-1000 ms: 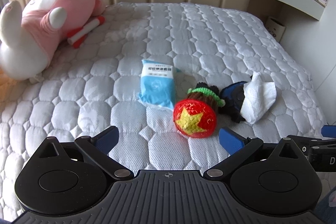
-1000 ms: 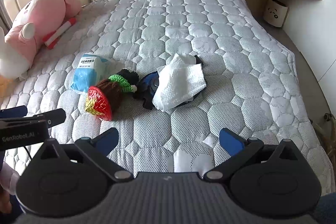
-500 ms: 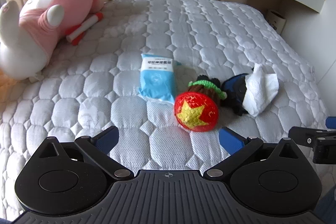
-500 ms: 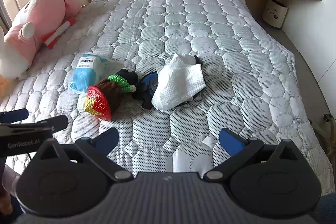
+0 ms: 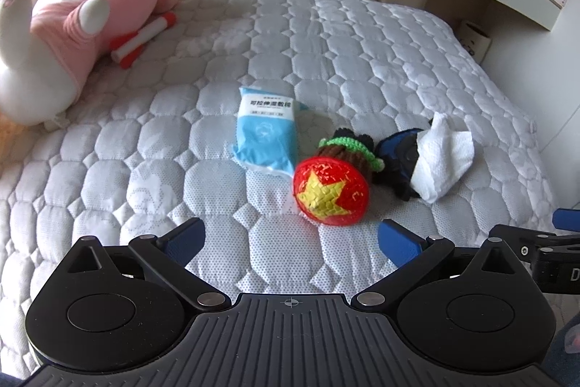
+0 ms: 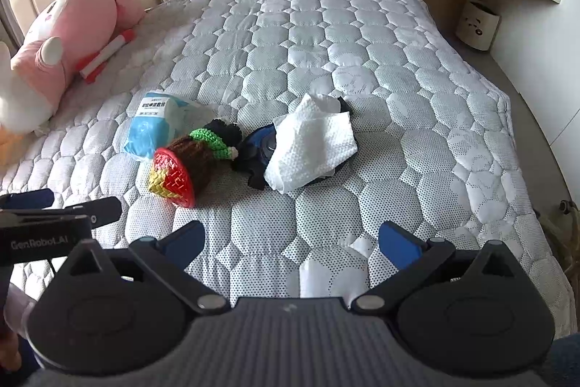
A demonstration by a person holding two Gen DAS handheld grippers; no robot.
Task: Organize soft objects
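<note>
Left wrist view showed both grippers, left gripper and right gripper, spread apart and empty above the bed; crocheted doll probably needs a centred, gentle pinch.

A white tissue is lying over a dark glove mid-bed; a knitted doll is resting beside it; the right gripper is hovering with jaws apart.
</note>
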